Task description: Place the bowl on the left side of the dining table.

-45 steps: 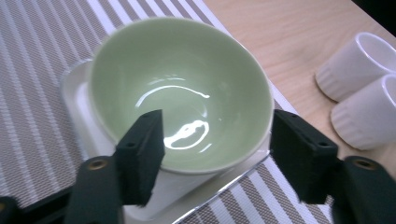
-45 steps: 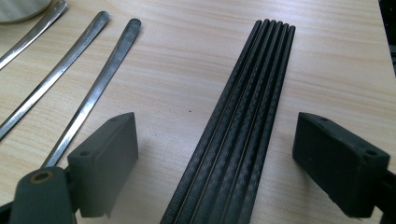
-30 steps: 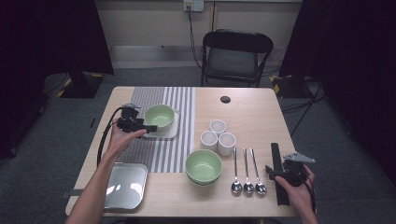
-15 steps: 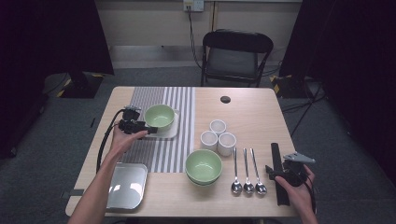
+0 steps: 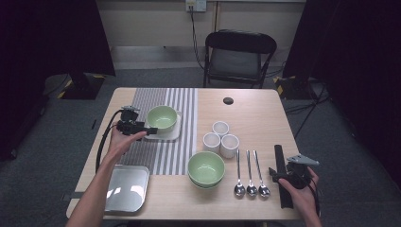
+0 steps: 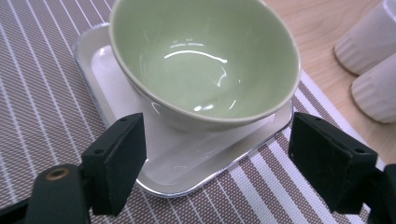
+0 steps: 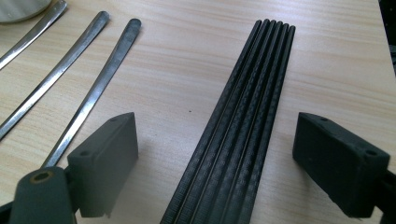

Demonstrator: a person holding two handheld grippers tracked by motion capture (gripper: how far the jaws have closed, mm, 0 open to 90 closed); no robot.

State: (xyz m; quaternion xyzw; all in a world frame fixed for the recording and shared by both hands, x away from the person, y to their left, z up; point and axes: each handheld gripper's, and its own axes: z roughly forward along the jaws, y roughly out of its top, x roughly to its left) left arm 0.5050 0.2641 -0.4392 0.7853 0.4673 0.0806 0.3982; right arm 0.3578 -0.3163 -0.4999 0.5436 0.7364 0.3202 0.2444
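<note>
Green bowl [image 6: 205,60] sits on a small steel tray [image 6: 187,172] on the striped mat [image 5: 175,156]. Left gripper [image 6: 215,163], jaws wide and apparently empty (right gripper [image 7: 215,158] also released), should back off low without nudging the tray.

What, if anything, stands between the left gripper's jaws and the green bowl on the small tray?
Nothing visible does. The left gripper is open, its jaws apart from the green bowl, with bare small tray surface between them.
</note>
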